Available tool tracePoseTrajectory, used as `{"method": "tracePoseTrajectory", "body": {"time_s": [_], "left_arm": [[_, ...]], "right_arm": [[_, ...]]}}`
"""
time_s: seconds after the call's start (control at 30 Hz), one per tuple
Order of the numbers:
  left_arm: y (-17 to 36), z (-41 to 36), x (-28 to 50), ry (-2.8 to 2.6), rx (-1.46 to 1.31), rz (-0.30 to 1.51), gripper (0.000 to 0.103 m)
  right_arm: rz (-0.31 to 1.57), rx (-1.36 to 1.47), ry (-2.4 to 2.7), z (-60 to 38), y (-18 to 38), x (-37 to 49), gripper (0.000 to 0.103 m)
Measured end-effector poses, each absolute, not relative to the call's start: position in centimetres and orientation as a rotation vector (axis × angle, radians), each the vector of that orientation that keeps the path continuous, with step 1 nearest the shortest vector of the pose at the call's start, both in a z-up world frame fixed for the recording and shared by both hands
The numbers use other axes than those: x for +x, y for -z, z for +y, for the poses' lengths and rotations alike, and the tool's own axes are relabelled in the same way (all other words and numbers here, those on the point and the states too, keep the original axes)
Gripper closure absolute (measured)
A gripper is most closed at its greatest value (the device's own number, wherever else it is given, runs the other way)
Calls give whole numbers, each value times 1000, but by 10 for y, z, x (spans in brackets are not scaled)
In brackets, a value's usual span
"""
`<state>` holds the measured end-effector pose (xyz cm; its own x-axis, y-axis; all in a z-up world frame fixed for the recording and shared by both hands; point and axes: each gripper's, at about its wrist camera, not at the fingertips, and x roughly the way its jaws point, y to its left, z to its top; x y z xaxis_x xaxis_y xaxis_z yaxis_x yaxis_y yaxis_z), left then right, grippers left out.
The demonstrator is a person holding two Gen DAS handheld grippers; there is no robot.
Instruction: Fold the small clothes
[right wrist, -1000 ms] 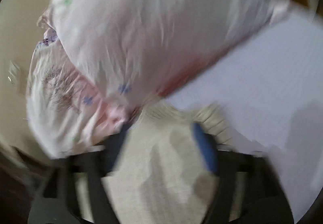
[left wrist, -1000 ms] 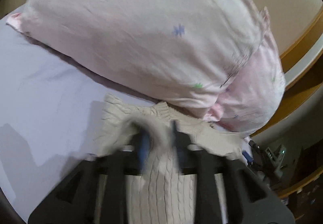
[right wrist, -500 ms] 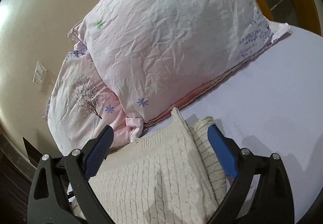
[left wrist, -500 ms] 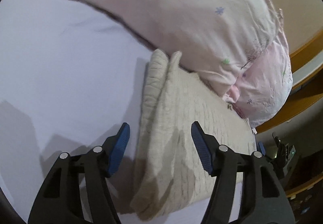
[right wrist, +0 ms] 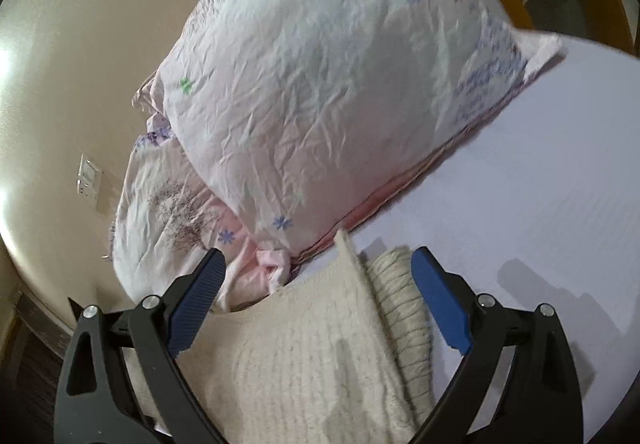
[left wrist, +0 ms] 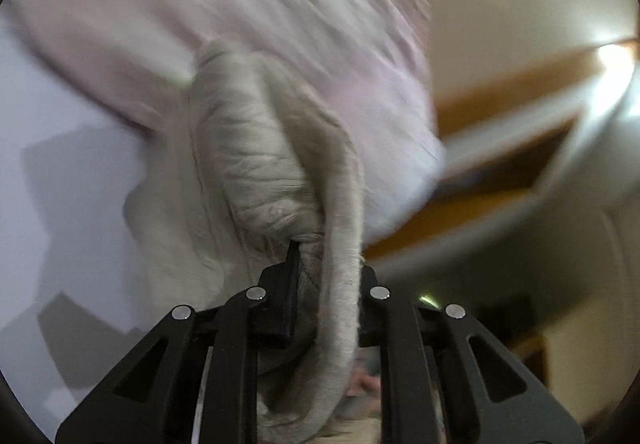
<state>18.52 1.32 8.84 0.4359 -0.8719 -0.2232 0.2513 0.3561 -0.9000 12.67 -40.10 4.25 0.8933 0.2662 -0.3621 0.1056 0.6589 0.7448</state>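
Sweater (left wrist: pixel 256 164), cream cable knit, is the garment in hand; it lies on the lilac bed sheet (right wrist: pixel 540 184) directly in front of the pink floral pillow (right wrist: pixel 328 92), its far edge touching the pillow's lower seam.

Left gripper (left wrist: pixel 316 256): jaws brought close together on a bunched portion of the knit, which rises from the fingers and stands up in front of the pillow. The left wrist view is smeared by motion, so which part of the garment is held cannot be determined.

Right gripper (right wrist: pixel 316 284): jaws wide apart, nothing held. Its blue pads (right wrist: pixel 438 302) straddle the flat body of the sweater, with a ribbed roll of knit lying just inside the right-hand pad, on the side away from the second pillow (right wrist: pixel 168 212).

Assessment: a fold appears to be under way, the left side lifting one portion while the rest lies flat

Recommendations for the step:
- Keep the right gripper low over the flat panel, on the pillow side of the fold line, to pin the knit so it does not drag across the sheet
- Carry the lifted portion over in one arc and lay it down square to the flat panel; thick knit is likely to spring back if released early
- Keep the raised cloth off the pillow, which sits close enough to snag or push the fold askew
- Release only once the layers lie flush, then smooth the ribbed roll, which otherwise may leave a ridge
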Motion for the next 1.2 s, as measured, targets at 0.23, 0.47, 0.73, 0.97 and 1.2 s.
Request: {"method": "tracePoseTrajectory", "body": {"time_s": [0.23,0.47,0.73,0.97,1.2], "left_arm": [[-34,-149,225,1141,-1078,1112,80],[-71,-64,206,775,-665,887,42],[-27,-59,204,588,-462,1011,27],[-10,-97,208,596,-419,1033,19],[-17,-59,192,692,-468,1015,60]], "right_arm": [[518,772,35,-428,-35,127,9],[620,919,-154,-448,-21,133,7],[892,853,-163,-423,5,165,8],[933,877,-256,-409,21,178,55],[789,962,-520,-377,-6,168,71]]}}
